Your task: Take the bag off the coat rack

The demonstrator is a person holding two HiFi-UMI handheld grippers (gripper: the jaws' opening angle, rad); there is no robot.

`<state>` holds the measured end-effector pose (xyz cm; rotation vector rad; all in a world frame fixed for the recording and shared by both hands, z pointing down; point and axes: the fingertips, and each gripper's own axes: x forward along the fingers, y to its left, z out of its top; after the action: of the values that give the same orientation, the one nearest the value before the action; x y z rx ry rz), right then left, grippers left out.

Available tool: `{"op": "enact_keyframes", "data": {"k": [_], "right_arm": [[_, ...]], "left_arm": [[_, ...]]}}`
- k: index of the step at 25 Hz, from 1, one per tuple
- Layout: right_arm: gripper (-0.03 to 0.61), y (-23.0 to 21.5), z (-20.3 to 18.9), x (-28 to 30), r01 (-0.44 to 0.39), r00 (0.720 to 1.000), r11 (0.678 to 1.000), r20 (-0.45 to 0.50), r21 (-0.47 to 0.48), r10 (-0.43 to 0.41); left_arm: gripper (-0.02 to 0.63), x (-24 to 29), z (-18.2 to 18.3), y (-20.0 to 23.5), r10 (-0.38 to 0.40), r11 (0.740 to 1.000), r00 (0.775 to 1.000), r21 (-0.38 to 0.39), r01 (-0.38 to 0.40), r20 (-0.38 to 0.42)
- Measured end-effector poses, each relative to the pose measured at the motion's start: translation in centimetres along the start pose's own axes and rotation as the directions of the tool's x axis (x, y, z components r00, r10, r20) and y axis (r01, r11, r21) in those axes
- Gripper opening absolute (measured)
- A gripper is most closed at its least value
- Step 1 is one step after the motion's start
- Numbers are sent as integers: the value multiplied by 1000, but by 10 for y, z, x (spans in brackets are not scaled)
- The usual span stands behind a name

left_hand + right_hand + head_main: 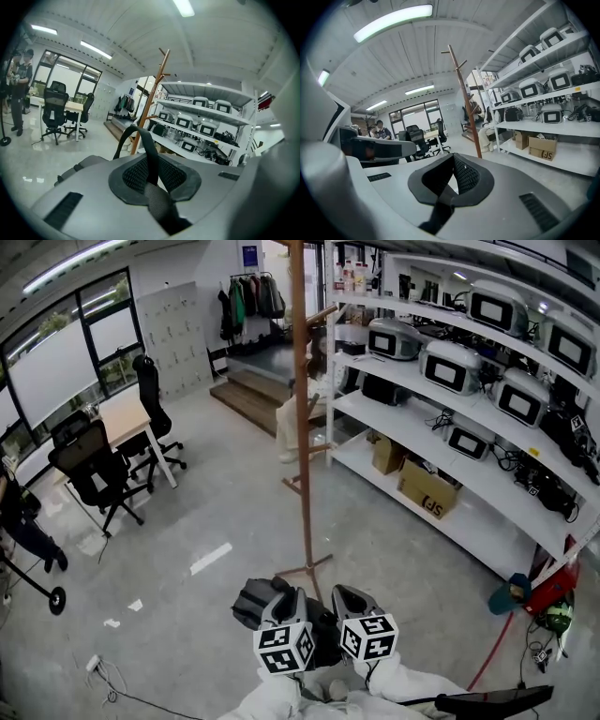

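Grey concrete floor [216, 512], open office.
Left: 1 desk [120, 416].
Centre: 1 wooden coat rack [301, 409]. 1 bag [255, 601], dark grey-black, lies low beside the rack's foot, off the hooks.
Left gripper [285, 598]: jaws clamped on the bag's black webbing strap [149, 150].
Right gripper [349, 598]: jaws closed together. Cannot tell whether they pinch anything.
Right: white shelving [375, 418], 2 cardboard boxes [429, 491].
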<state>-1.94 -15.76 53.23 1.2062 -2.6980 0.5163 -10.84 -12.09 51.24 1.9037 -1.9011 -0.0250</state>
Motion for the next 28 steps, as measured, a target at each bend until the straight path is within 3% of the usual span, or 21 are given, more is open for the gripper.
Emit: {"op": "enact_keyframes", "data": {"k": [10, 28], "right_arm": [[11, 8, 6, 10, -60, 998, 997, 1, -48, 60], [11, 0, 6, 9, -59, 998, 996, -7, -65, 58]], "left_arm": [[49, 10, 3, -1, -1, 1000, 1000, -3, 1, -3], [50, 15, 4, -6, -7, 1000, 1000, 14, 7, -3]]}}
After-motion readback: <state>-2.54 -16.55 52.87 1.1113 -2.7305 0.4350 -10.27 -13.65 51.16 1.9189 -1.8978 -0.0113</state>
